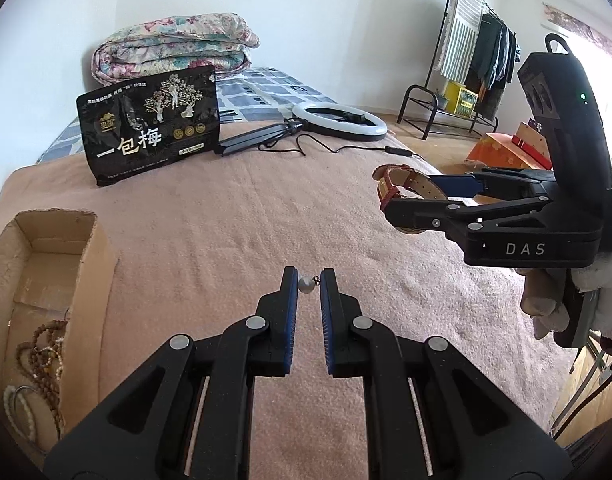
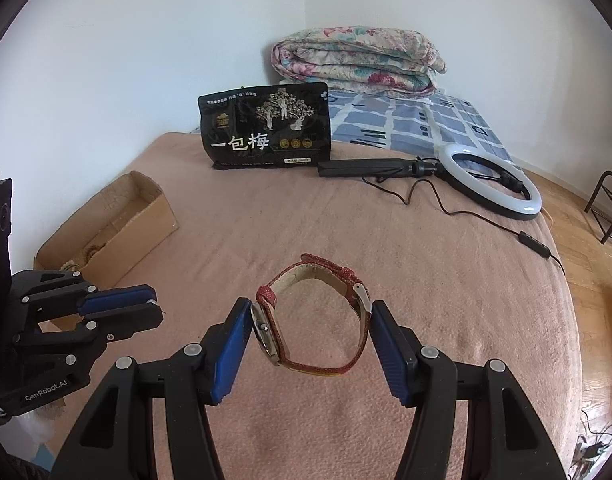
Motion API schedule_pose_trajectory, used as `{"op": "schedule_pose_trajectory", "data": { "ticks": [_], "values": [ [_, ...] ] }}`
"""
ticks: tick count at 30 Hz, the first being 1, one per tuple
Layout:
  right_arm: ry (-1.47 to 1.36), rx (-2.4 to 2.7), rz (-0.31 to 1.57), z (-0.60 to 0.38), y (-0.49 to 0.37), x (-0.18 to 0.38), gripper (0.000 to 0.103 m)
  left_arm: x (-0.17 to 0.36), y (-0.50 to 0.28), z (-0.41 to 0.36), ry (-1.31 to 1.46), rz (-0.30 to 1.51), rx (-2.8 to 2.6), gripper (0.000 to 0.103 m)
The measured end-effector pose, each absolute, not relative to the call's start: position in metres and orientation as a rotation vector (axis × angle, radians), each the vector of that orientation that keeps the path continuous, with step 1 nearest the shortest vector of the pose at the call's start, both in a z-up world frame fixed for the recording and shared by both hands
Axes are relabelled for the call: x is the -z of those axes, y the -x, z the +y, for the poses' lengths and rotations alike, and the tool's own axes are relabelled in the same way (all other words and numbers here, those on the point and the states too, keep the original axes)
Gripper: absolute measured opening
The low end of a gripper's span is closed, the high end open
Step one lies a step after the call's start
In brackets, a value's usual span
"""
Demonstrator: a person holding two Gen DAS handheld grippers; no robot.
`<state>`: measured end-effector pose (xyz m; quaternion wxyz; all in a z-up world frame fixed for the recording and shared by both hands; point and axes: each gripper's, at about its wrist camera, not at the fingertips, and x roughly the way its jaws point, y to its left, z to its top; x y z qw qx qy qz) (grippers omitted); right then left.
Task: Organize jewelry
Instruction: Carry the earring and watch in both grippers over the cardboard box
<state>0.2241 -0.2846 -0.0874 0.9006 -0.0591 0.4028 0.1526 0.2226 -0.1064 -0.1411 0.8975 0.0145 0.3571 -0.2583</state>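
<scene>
Two tools (image 1: 309,280) (image 2: 311,326), one watch (image 2: 318,320), one pearl (image 1: 305,284)

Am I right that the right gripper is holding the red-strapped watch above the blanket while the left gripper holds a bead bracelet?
Not quite: the left gripper holds a small pearl piece, not a bead bracelet, as the left wrist view shows. The right gripper does hold the red-strapped watch above the blanket.
</scene>
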Motion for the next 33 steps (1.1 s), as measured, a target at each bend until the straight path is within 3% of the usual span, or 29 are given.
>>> {"op": "schedule_pose_trajectory", "data": {
  "ticks": [33],
  "values": [
    [0.190, -0.498, 0.774, -0.134, -0.236, 0.052, 0.062, 0.098, -0.211, 0.073, 0.042, 0.650, 0.253, 0.010]
  ]
}}
